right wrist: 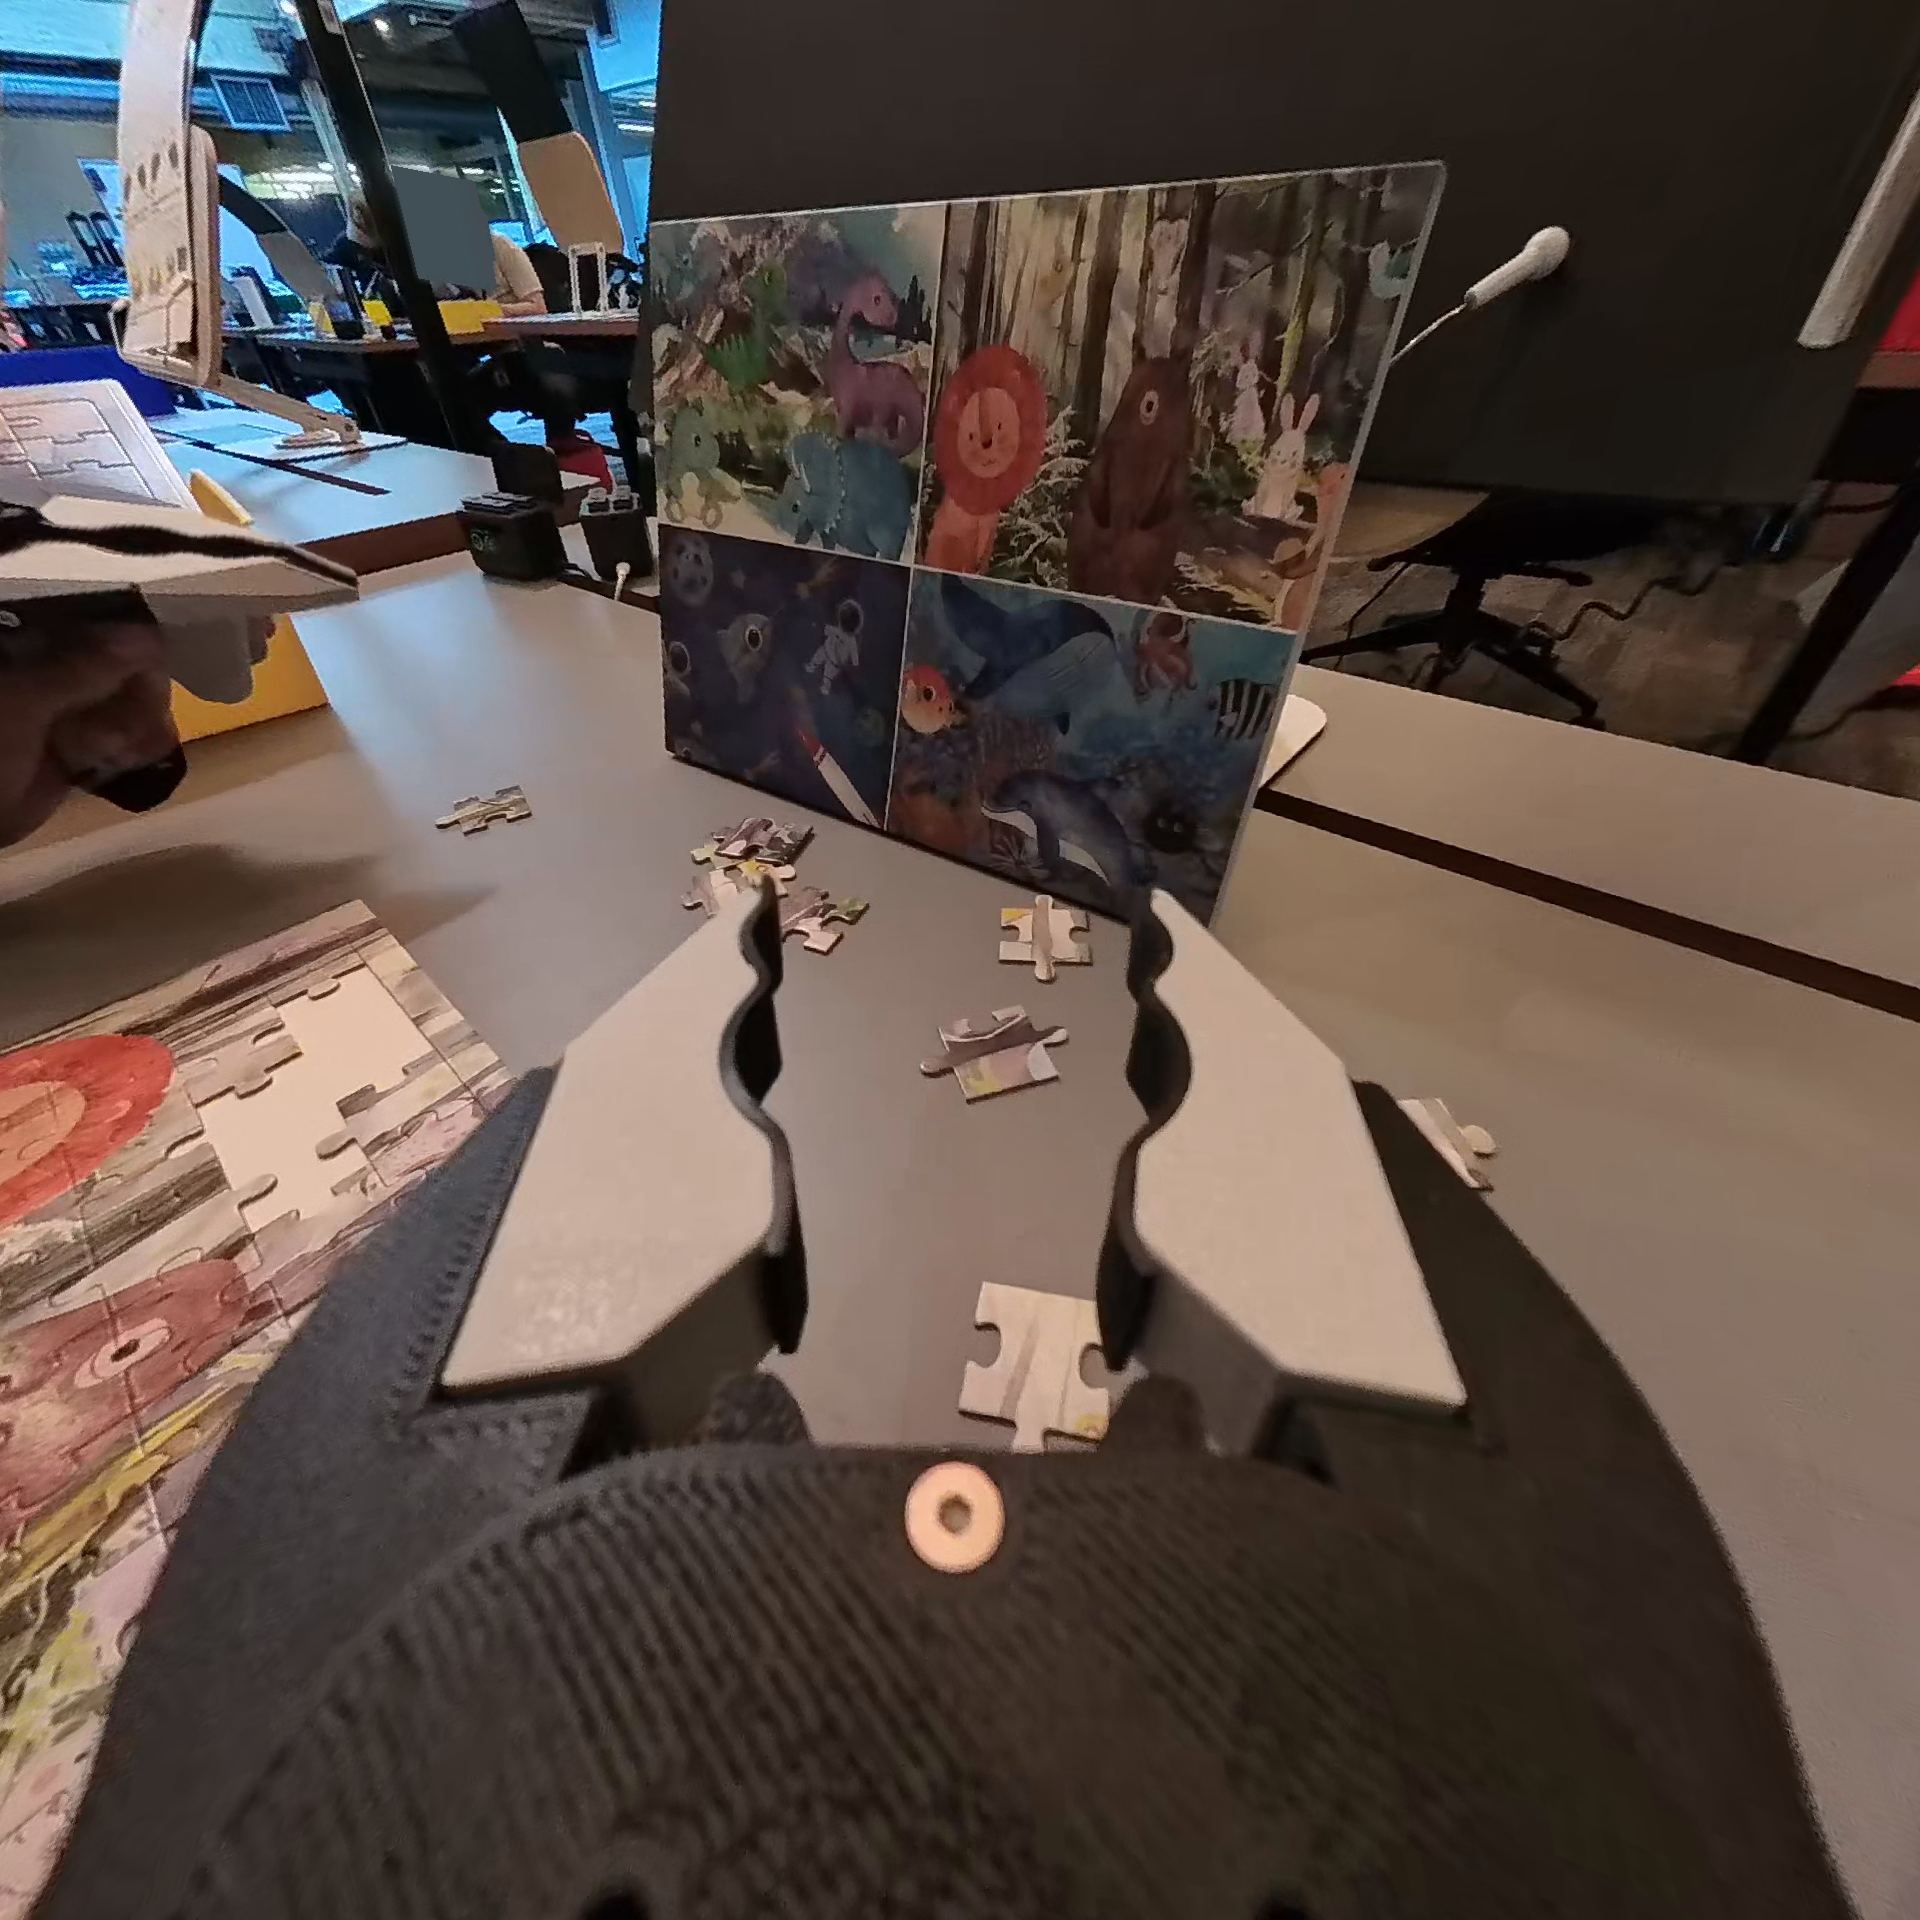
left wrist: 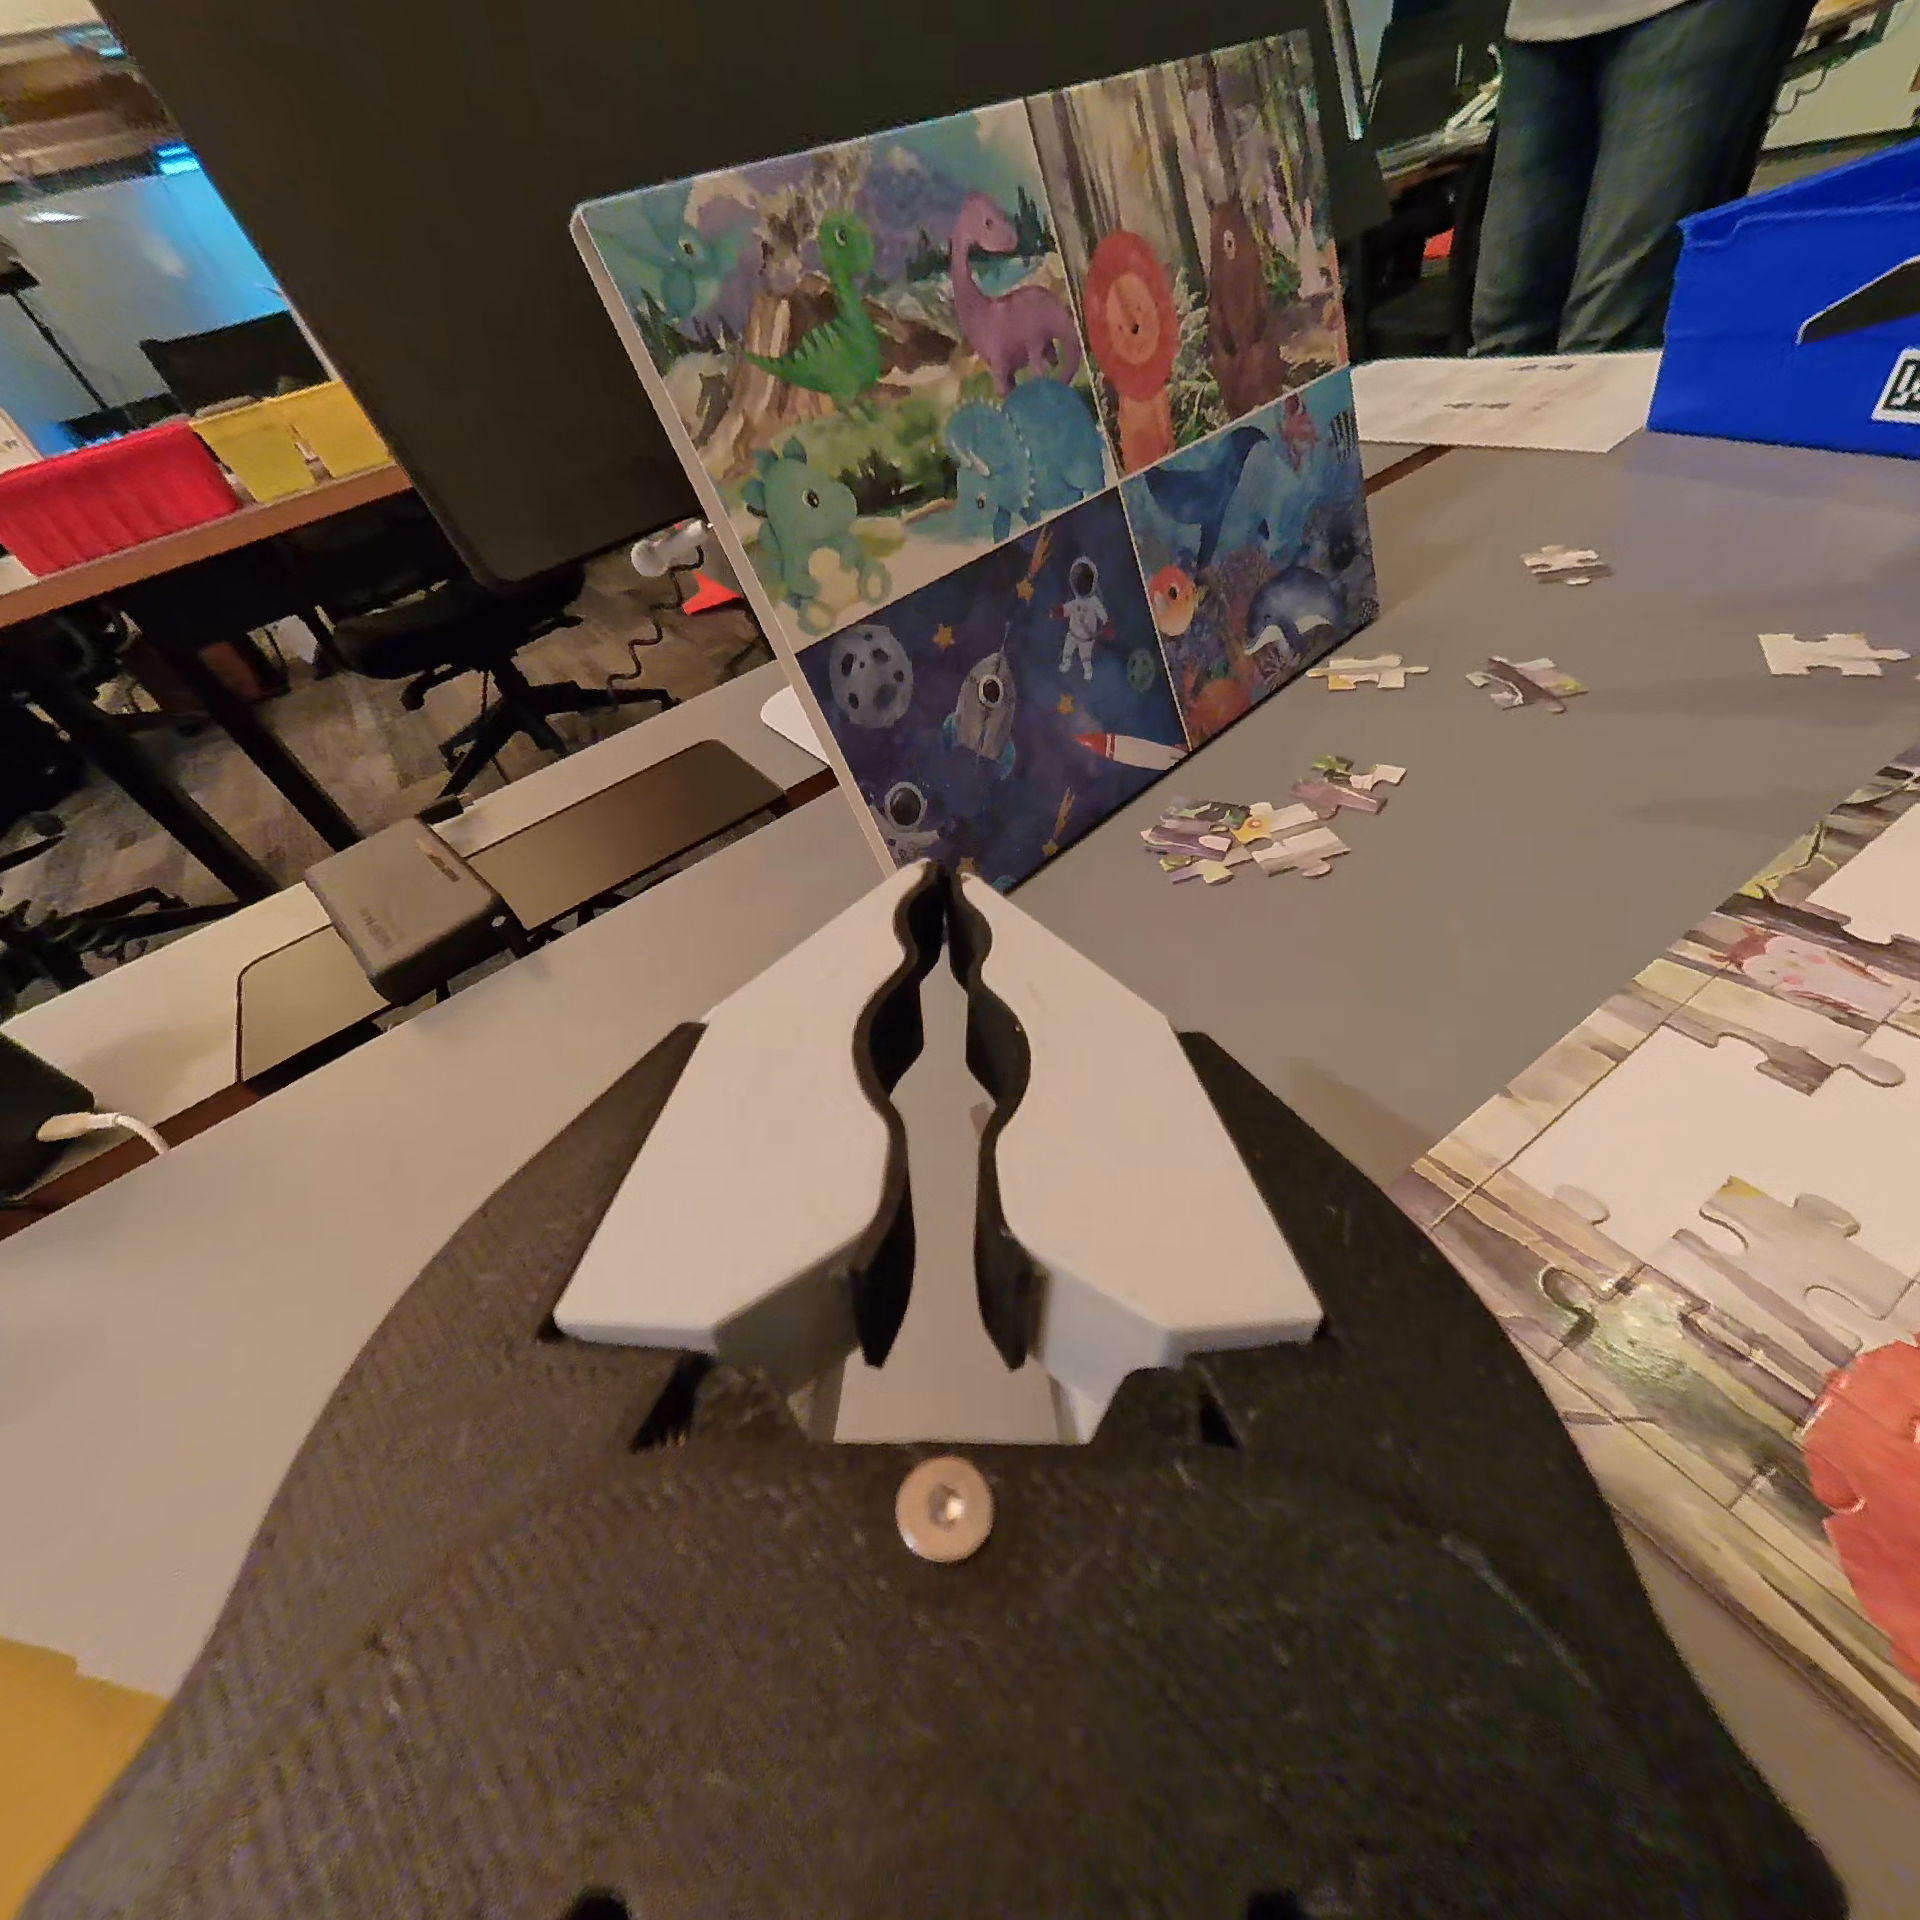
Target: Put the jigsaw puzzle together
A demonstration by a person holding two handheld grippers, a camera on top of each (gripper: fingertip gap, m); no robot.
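Observation:
The partly built forest jigsaw (left wrist: 1704, 1299) lies flat on the grey table at the right of the left wrist view; it also shows at the left of the right wrist view (right wrist: 156, 1226), with white gaps. Loose pieces lie in a small pile (left wrist: 1257, 826) (right wrist: 758, 883) and singly (right wrist: 992, 1051) (right wrist: 1044, 932) (right wrist: 1034, 1361). My left gripper (left wrist: 945, 878) is shut and empty, held above the table left of the puzzle. My right gripper (right wrist: 956, 914) is open and empty, low over the loose pieces; one pale piece lies between its fingers near the base.
A picture board (left wrist: 997, 468) (right wrist: 1029, 520) with four scenes stands upright behind the pieces. A blue bin (left wrist: 1808, 312) sits far right and a yellow box (right wrist: 249, 665) at left. The left gripper (right wrist: 177, 571) shows at the left edge. A person's legs (left wrist: 1621, 177) stand behind the table. The tips of one gripper are about 35 centimetres away from the tips of the other. Measured from the fingertips, the partly built forest jigsaw (left wrist: 1704, 1299) is 15 centimetres or so from the left gripper and 25 centimetres from the right. It turns up in the right wrist view (right wrist: 236, 1021) as well.

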